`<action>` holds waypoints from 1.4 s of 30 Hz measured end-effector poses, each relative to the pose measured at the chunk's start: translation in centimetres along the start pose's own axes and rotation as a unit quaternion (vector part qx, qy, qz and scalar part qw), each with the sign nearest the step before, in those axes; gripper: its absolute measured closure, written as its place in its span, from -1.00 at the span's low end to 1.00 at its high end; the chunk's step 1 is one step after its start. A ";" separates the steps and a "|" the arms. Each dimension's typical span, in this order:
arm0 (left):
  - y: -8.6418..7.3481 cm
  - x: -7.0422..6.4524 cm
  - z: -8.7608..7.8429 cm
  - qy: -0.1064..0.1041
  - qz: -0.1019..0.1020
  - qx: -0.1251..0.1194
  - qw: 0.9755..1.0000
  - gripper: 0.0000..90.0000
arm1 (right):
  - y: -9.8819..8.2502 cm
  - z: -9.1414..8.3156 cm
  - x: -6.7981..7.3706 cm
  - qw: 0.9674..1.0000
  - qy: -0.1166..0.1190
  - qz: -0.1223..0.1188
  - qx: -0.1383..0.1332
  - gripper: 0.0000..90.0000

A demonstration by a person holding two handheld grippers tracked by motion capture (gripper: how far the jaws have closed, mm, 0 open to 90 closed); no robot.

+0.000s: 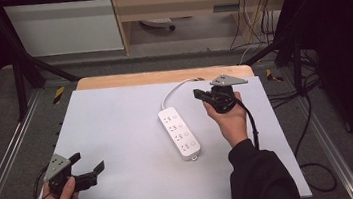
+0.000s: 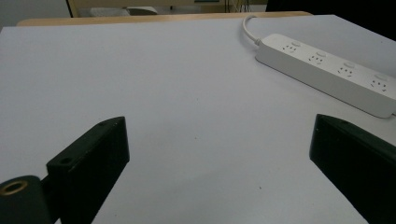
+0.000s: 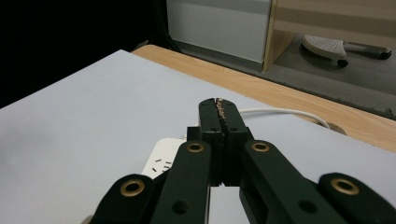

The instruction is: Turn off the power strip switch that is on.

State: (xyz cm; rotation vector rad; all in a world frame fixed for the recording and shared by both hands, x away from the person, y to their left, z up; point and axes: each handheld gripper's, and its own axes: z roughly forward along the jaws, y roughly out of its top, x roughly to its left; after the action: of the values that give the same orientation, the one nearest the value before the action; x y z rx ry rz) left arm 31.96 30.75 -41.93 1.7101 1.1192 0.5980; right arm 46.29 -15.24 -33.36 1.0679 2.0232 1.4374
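A white power strip (image 1: 179,133) lies on the white table sheet (image 1: 118,136), its white cable (image 1: 175,87) curving off toward the back edge. In the left gripper view the power strip (image 2: 327,72) sits at the upper right, well beyond the jaws. My left gripper (image 1: 90,166) is held near the table's front left corner, jaws spread wide with nothing between them (image 2: 219,158). My right gripper (image 1: 198,95) hovers just right of the strip's far end, jaws pressed together and empty (image 3: 219,109). The strip's end (image 3: 163,161) shows beneath it.
A wooden table edge (image 1: 162,76) runs along the back. Black frame bars (image 1: 23,56) and loose cables (image 1: 312,114) flank the table. A cabinet (image 1: 65,26) and a wheeled base (image 3: 341,46) stand on the floor behind.
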 end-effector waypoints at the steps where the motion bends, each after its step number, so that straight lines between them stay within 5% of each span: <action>1: 0.0 0.0 0.0 -0.001 -0.001 0.001 1.000 -0.89 | 0.0 0.1 0.1 1.000 0.002 -0.002 0.003 1.00; 26: 0.0 0.1 0.0 0.001 -0.001 0.002 1.000 -0.89 | -2.3 3.4 1.1 0.998 0.011 -0.014 0.064 1.00; 42: -0.1 0.3 0.3 0.019 -0.006 0.000 1.000 -0.88 | -3.7 4.5 1.3 0.998 0.028 -0.006 0.052 1.00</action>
State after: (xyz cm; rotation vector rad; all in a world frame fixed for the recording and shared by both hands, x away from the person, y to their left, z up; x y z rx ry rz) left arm 32.30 30.87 -42.17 1.6982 1.1556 0.6265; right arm 47.44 -12.20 -38.36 1.0672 2.1619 1.3846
